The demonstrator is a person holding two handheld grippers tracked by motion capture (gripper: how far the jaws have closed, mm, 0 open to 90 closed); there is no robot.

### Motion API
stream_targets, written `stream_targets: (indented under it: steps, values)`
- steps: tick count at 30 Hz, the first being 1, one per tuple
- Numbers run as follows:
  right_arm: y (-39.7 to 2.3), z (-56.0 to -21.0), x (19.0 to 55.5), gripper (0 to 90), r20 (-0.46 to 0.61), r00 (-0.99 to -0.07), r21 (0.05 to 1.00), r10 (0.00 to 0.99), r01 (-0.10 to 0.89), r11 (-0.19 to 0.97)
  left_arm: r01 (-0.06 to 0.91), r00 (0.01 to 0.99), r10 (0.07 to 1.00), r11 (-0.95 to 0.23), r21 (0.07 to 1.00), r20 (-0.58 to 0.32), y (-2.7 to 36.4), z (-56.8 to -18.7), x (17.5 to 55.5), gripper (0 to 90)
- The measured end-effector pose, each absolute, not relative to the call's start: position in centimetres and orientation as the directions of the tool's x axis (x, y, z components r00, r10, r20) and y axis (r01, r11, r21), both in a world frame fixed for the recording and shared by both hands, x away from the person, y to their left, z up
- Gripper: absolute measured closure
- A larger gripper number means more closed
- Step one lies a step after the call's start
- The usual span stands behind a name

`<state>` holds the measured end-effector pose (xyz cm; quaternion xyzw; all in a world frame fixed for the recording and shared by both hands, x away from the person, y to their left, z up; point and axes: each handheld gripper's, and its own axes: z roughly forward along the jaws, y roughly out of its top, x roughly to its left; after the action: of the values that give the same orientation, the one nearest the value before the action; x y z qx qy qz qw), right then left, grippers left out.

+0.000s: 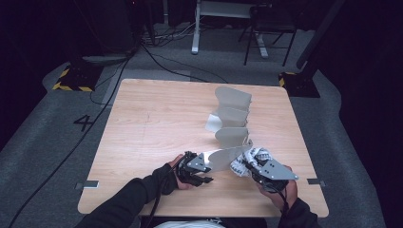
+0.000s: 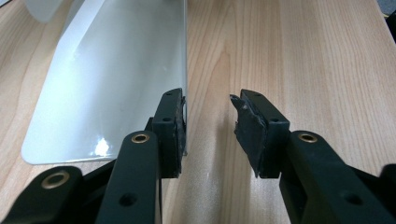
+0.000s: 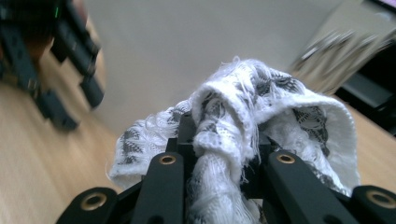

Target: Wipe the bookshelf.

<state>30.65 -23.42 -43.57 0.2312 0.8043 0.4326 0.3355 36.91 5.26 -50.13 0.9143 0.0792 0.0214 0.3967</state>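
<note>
1. Right gripper (image 1: pixel 259 167) at near right table (image 1: pixel 142 142) edge, jaws clamped on bunched white lace cloth (image 3: pixel 261 121).
2. Left gripper (image 2: pixel 208 128) near left, jaws apart, empty; grey zigzag panel (image 1: pixel 230 121) near end just beside its left jaw.
3. Panel's long axis runs away toward far edge; cloth touching near end, right hand nearer.

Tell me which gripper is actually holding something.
The right gripper: its jaws are clamped on the white lacy cloth. The left gripper stands open beside the folded translucent sheet.
</note>
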Motion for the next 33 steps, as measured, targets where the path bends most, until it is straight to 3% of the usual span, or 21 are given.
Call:
stream_targets:
  steps: [11,20,33]
  values:
    - [-24.9,-39.6,30.3,73.4,-0.345,-0.597,0.902,0.724,0.003,0.432,0.142,0.985,0.168,-0.671,0.728,-0.037,4.6,-50.1,36.4,63.5]
    - [-24.7,-44.5,32.0,72.4,-0.229,-0.664,0.861,0.712,0.204,0.467,0.141,0.981,0.195,-0.675,0.724,-0.009,3.6,-50.1,35.8,63.9]
    - [-23.9,-47.3,33.6,72.5,-0.235,-0.693,0.788,0.682,0.275,0.551,0.131,0.98,0.198,-0.678,0.723,0.008,2.5,-50.1,35.2,64.4]
